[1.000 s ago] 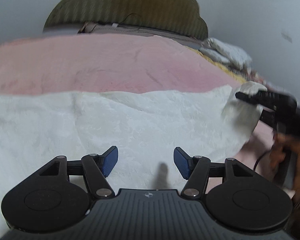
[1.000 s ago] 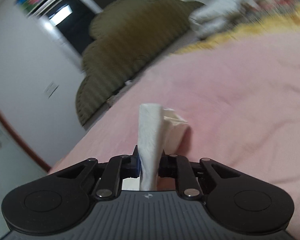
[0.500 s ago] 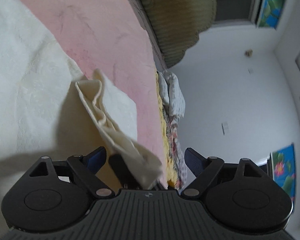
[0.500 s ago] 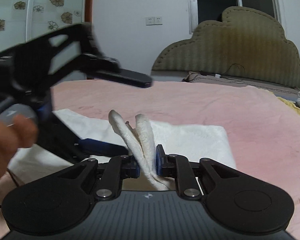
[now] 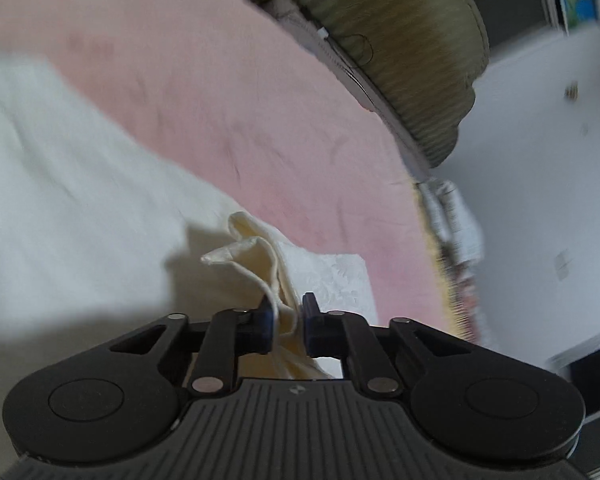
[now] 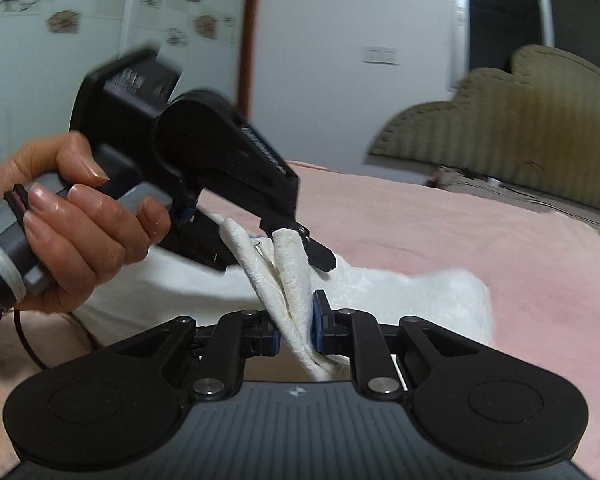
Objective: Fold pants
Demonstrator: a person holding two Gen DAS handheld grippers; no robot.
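The white textured pants (image 5: 60, 168) lie spread on the pink bed cover (image 5: 220, 100). In the left wrist view my left gripper (image 5: 286, 322) has its jaws closing on a bunched, lifted corner of the pants (image 5: 256, 256), and the blue pads press on the cloth. In the right wrist view my right gripper (image 6: 294, 328) is shut on the same raised fold of the pants (image 6: 288, 280). Just beyond it the left gripper (image 6: 280, 240), held by a hand (image 6: 68, 224), pinches the top of that fold.
An olive padded headboard (image 5: 400, 52) stands at the bed's far end. A pile of folded laundry (image 5: 456, 220) lies along the bed's right edge. White walls and a dark window (image 6: 496, 36) stand behind. A cable (image 6: 24, 340) hangs below the hand.
The left gripper has swung over to the corner that the right gripper lifts and has closed on it. The right gripper has rolled and carried its fold toward the left one.
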